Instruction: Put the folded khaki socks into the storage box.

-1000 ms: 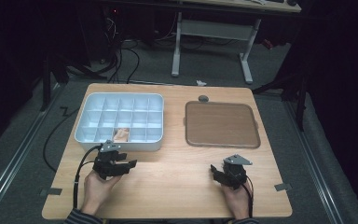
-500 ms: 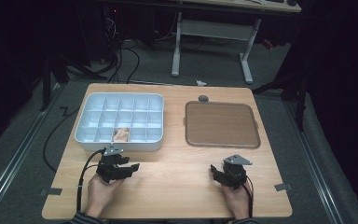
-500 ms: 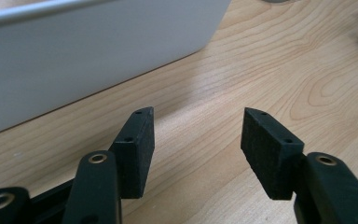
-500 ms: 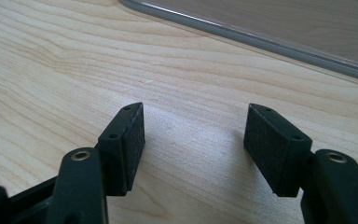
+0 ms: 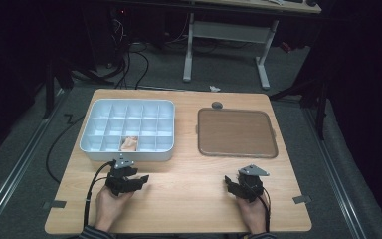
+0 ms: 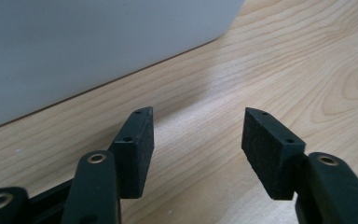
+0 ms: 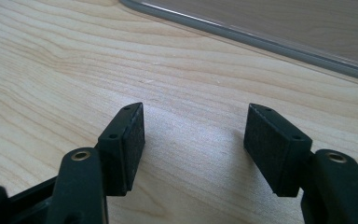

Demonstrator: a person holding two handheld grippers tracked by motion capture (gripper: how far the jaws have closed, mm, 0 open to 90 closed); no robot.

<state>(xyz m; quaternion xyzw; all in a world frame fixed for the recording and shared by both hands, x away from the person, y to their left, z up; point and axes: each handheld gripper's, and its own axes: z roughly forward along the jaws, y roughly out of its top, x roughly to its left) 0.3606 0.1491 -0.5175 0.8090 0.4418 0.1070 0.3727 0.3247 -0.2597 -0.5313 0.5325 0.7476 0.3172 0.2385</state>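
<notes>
My left gripper rests low over the wooden table, just in front of a white compartment box. Its jaws stand open and have just been opening a little, with nothing between them. The box's pale side wall rises close ahead of them. One front compartment holds a small tan object. My right gripper sits near the table's front right, open and empty. The rim of a brown tray lies just beyond its jaws.
The flat brown tray lies at the table's right half. A small grey round piece sits behind it near the far edge. Cables trail from both grippers. A desk frame and wires stand on the dark floor beyond the table.
My left hand has sunk a little and drawn slightly back from the white box. The right hand has kept still.
</notes>
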